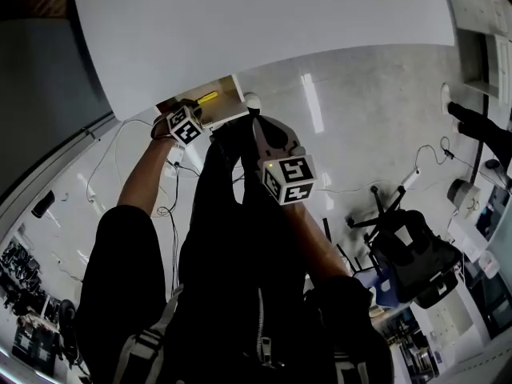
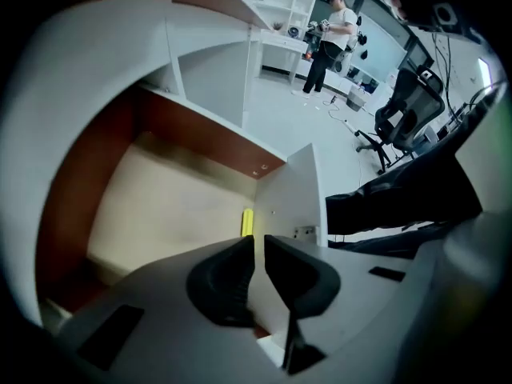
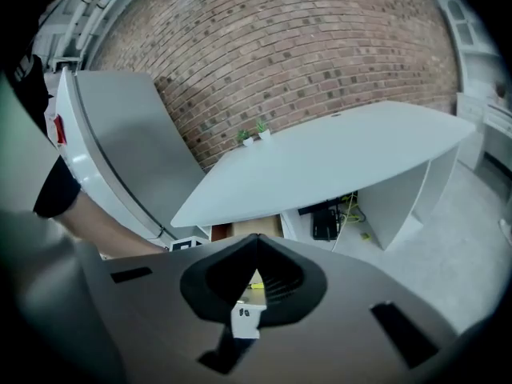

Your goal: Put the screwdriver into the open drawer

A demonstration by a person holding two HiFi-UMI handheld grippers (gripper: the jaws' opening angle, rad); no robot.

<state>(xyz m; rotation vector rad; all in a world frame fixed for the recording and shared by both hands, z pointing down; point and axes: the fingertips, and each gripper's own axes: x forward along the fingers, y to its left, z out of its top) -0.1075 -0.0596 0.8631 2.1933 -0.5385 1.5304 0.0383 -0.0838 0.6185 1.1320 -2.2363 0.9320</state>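
The yellow-handled screwdriver [image 1: 207,98] lies inside the open drawer [image 1: 228,117] under the white table. In the left gripper view the screwdriver [image 2: 248,222] rests on the pale drawer floor [image 2: 160,214] near its right wall. My left gripper [image 2: 259,242] hovers just over the drawer [image 1: 182,110], its jaws a narrow slit apart with nothing between them. My right gripper [image 1: 258,126] is held beside the drawer's right corner. Its jaws [image 3: 254,240] meet at the tips and hold nothing, and a bit of yellow screwdriver [image 3: 254,285] shows behind them.
The white table top [image 1: 264,22] overhangs the drawer, with a brick wall [image 3: 304,46] behind it. A black office chair [image 1: 408,250] stands at the right and cables [image 1: 172,214] trail on the floor. Another person [image 2: 330,38] stands far off by shelves.
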